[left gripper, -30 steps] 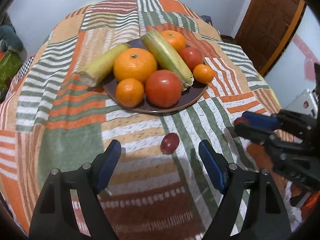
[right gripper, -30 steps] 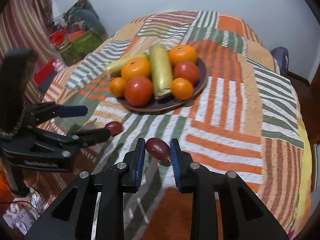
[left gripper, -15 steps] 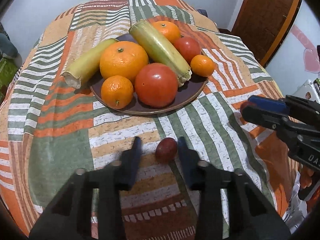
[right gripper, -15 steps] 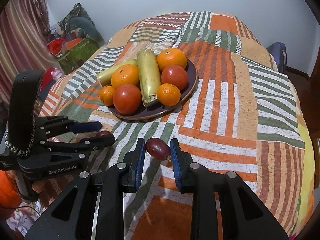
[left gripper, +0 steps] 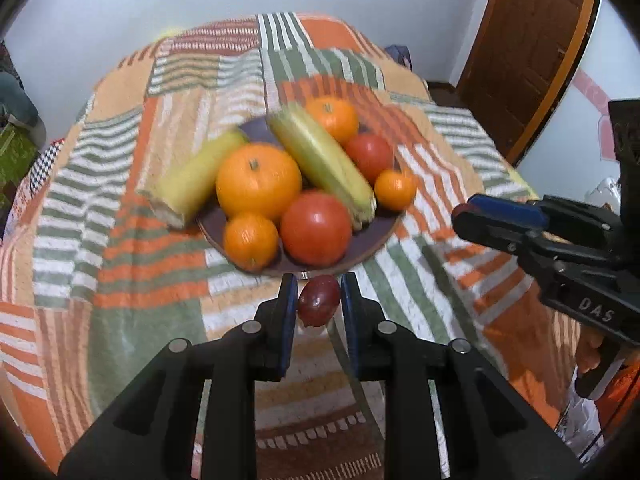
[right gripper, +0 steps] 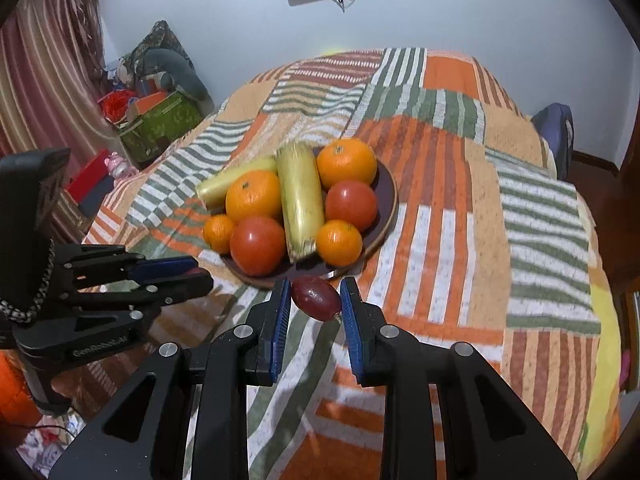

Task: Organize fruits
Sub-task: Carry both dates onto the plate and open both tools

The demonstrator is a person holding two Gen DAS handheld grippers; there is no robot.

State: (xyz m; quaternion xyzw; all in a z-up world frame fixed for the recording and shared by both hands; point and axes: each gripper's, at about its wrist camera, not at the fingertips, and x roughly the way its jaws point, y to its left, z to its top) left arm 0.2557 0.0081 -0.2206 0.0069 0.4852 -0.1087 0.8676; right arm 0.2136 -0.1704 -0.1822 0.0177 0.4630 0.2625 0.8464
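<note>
A dark round plate [left gripper: 376,236] [right gripper: 390,196] on the striped bedspread holds oranges [left gripper: 258,182], tomatoes [left gripper: 316,228] and two yellow-green corn cobs [left gripper: 324,164]. My left gripper [left gripper: 319,300] is shut on a small dark red grape [left gripper: 319,305], lifted just in front of the plate's near rim. My right gripper [right gripper: 315,299] is shut on a second dark red grape [right gripper: 316,298], also held above the cloth near the plate's front edge. Each gripper shows in the other's view: right one [left gripper: 464,216], left one [right gripper: 196,274].
The patchwork bedspread [right gripper: 460,216] covers the whole surface. A wooden door [left gripper: 532,48] stands at the right. A green box and clutter [right gripper: 160,120] lie on the floor at the left, by a striped curtain [right gripper: 36,80]. A dark bag [right gripper: 556,136] sits beyond the bed's far right.
My left gripper closed on the grape that lay on the cloth and lifted it toward the plate. My right gripper, still holding its grape, rose and moved nearer the plate.
</note>
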